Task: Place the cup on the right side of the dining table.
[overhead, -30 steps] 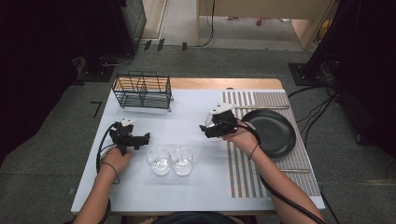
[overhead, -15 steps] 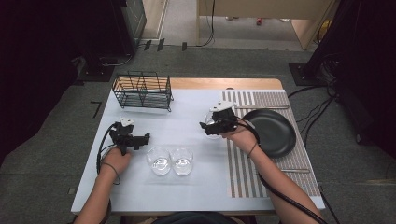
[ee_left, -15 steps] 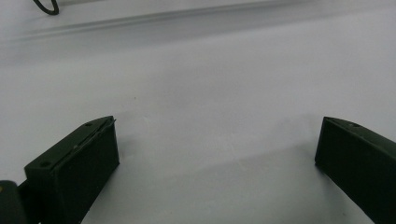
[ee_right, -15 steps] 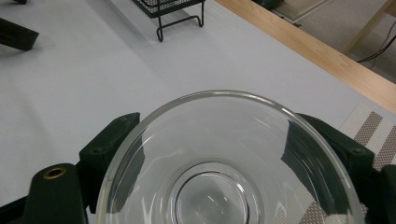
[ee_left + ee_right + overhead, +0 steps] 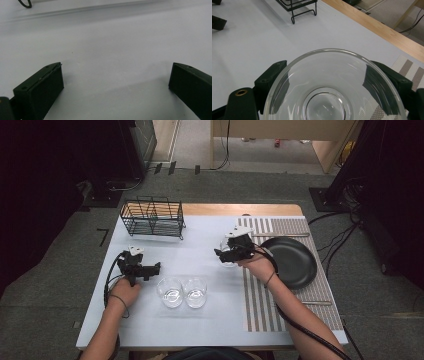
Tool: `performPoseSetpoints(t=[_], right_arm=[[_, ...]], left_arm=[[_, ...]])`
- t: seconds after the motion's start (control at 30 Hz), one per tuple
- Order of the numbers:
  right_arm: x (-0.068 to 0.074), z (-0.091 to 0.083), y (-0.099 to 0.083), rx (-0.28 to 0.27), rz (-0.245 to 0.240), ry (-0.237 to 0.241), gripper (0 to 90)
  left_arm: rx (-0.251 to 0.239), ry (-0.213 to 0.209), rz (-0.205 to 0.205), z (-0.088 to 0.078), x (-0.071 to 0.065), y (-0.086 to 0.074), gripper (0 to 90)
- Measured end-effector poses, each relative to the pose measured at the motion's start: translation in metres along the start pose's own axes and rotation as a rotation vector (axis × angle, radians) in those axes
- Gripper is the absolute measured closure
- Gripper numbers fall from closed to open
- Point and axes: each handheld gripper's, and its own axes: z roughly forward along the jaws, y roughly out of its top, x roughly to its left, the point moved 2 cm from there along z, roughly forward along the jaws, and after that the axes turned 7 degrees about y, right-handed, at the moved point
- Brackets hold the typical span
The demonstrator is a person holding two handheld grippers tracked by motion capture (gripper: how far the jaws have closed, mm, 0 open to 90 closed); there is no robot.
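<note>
While my right gripper [image 5: 223, 254] has its jaws closed around a clear glass bowl [image 5: 334, 87], one jaw against each outer side and the bowl's mouth facing its camera, I judge the step to be carrying it, so I should keep that squeeze even and the rim level. My left gripper [image 5: 158, 266] rests with its jaws spread wide on nothing, two more glass bowls [image 5: 182, 291] just beside its tips. I would set mine down slowly and let go once it sits flat.
</note>
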Motion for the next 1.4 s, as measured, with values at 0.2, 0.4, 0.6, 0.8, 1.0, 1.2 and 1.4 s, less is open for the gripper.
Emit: performPoseSetpoints(t=[0.2,0.4,0.6,0.8,1.0,1.2,1.4], right_arm=[[-0.003,0.000,0.000,-0.006,0.014,-0.011,19.3],[-0.005,0.002,0.000,-0.009,0.017,-0.014,19.3],[-0.007,0.002,0.001,-0.011,0.030,-0.020,19.3],[-0.011,0.003,0.000,-0.013,0.045,-0.035,19.3],[-0.015,0.003,0.000,-0.015,0.062,-0.043,19.3],[-0.018,0.003,-0.001,-0.016,0.078,-0.048,19.3],[-0.020,0.003,-0.002,-0.019,0.080,-0.052,19.3]], left_arm=[[0.000,0.001,0.000,0.000,0.000,0.000,0.0],[-0.001,0.002,0.000,0.000,0.000,0.000,0.0],[-0.003,0.004,0.000,0.000,0.000,0.000,0.0],[-0.002,0.005,0.000,0.000,0.000,0.000,0.0],[-0.002,0.005,0.000,0.000,0.000,0.000,0.0],[-0.002,0.005,0.000,0.000,0.000,0.000,0.0],[-0.001,0.004,0.000,0.000,0.000,0.000,0.0]])
